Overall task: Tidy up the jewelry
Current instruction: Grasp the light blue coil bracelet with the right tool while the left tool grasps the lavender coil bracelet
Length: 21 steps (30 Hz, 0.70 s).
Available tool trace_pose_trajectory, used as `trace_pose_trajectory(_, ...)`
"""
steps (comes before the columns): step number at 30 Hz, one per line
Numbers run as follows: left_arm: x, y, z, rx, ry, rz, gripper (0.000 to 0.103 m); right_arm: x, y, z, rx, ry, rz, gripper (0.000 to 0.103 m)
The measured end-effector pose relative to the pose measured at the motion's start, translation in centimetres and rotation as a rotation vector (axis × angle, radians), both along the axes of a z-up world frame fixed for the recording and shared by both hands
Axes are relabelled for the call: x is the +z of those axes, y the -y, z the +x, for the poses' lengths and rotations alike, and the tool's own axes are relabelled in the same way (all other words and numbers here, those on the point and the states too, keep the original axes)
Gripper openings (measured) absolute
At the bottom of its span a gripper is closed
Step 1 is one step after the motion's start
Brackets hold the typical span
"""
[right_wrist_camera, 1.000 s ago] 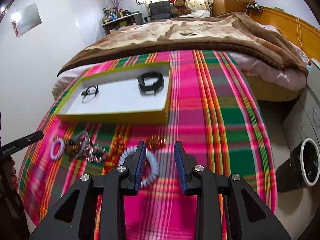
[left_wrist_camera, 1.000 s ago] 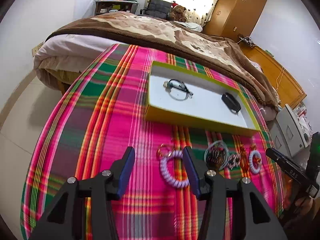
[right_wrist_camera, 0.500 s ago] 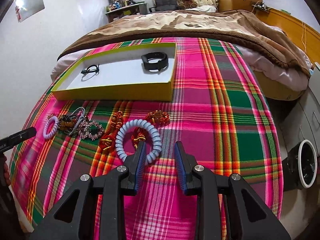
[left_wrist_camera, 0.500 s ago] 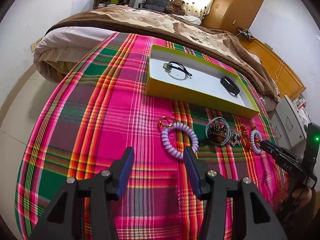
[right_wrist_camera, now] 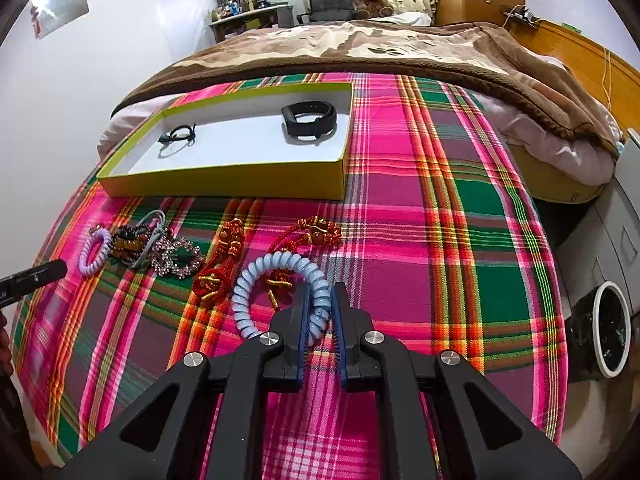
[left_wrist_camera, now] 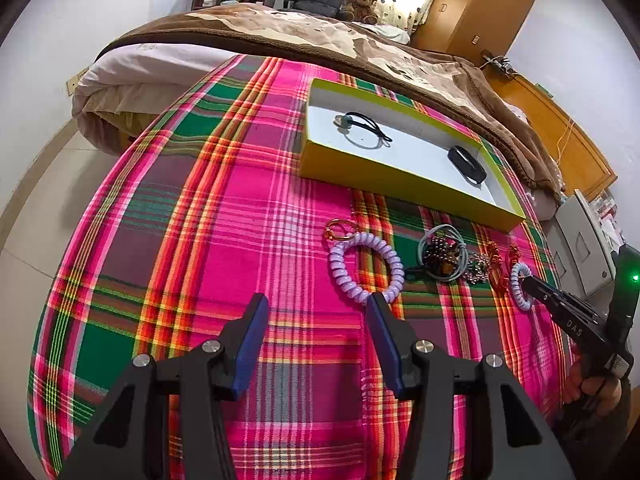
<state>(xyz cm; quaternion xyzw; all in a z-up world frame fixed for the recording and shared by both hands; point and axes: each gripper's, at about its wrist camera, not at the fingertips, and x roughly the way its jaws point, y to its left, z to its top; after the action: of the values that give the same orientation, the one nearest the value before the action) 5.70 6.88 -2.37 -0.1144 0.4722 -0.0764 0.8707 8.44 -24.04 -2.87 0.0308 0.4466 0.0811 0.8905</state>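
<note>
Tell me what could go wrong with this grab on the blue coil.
The right claw is closing on one side of the blue coil; the springy loop may stretch or slip free when lifted. The red knot lies inside the loop and could snag and get dragged toward the box.

The yellow-green box (right_wrist_camera: pixel 224 184) lies open on the plaid cloth, and 2 things rest on its white floor: a black band (right_wrist_camera: pixel 309 120) and a thin black hair tie (right_wrist_camera: pixel 176 136). In front of the box lies a row of jewelry. The pale blue coil bracelet (right_wrist_camera: pixel 260 280) lies flat beside red knotted cords (right_wrist_camera: pixel 224 258), a crystal bracelet (right_wrist_camera: pixel 180 256) and a lilac coil bracelet (left_wrist_camera: pixel 362 266).
</note>
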Motion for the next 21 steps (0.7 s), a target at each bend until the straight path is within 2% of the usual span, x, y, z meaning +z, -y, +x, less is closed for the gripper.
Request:
trace_pose_trajectory(8, -0.4, 1.1, 1.0, -0.019, -0.021, 0.005, 0.053, 1.4, 2.0, -1.1, -0.064, 0.059, 0.102, 0.011)
trace_pose_trajectory(13, -0.1, 1.4, 1.8, 0.01, -0.017, 0.02, 0.053, 2.4, 2.5, -2.0, -0.078, 0.097, 0.138, 0.011)
trace_pose_trajectory(16, -0.4, 1.9, 2.3, 0.015, -0.026, 0.058, 0.053, 2.7, 2.5, -2.3, -0.074, 0.109, 0.145, 0.011)
trace_pose_trajectory(21, -0.6, 3.2, 2.3, 0.01, -0.016, 0.202, 0.053, 2.9, 2.3, -2.5, -0.059, 0.117, 0.165, 0.011)
